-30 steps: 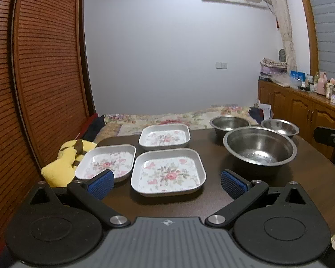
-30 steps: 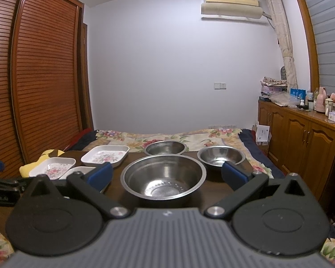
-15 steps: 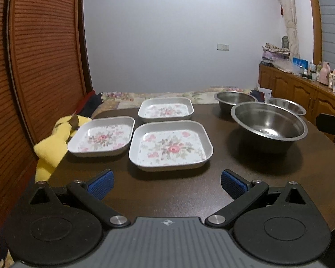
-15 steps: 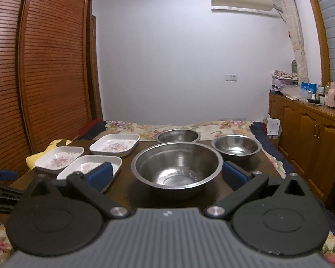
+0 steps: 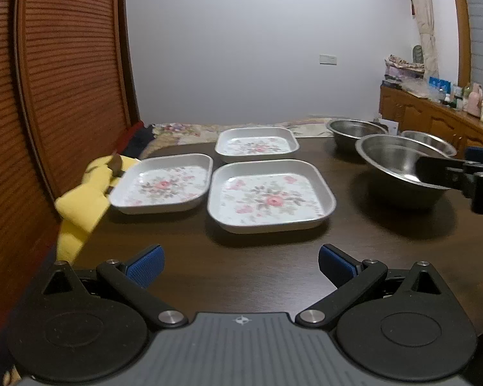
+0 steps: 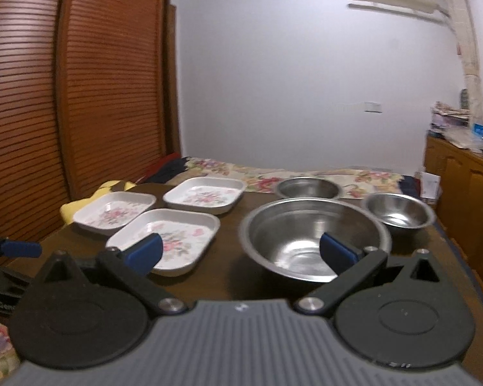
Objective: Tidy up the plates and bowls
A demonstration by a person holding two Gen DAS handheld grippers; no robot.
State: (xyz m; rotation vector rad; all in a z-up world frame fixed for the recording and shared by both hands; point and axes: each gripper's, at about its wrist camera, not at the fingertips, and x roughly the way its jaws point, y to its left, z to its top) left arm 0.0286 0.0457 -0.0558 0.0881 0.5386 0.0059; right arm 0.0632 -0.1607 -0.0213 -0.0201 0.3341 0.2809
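Both claws point(image 5: 240, 262) point(image 6: 240, 251) released, empty; floral plates point(image 5: 270, 197), steel bowls point(image 6: 315, 241) ahead.

Front strip: bare surface point(image 5: 241, 257) btwn left gripper point(image 5: 240, 262) and near floral plate point(image 5: 269, 197); clear pass.
Plates: 3 packed close, left plate point(image 5: 161, 185) just beside near one, far plate point(image 5: 256, 141) behind; gaps narrow.
Mid lane: open dark strip btwn near plate and big steel bowl point(image 6: 312, 238).
Right side: big bowl blocks; two small bowls point(image 6: 397, 214) point(image 6: 307, 188) close behind it.
Right gripper point(image 6: 240, 251): jaws spread wide, one finger over big bowl's rim, other over near plate.
Left edge: yellow cloth point(image 5: 87, 199) and slatted door point(image 5: 64, 80) hem in.
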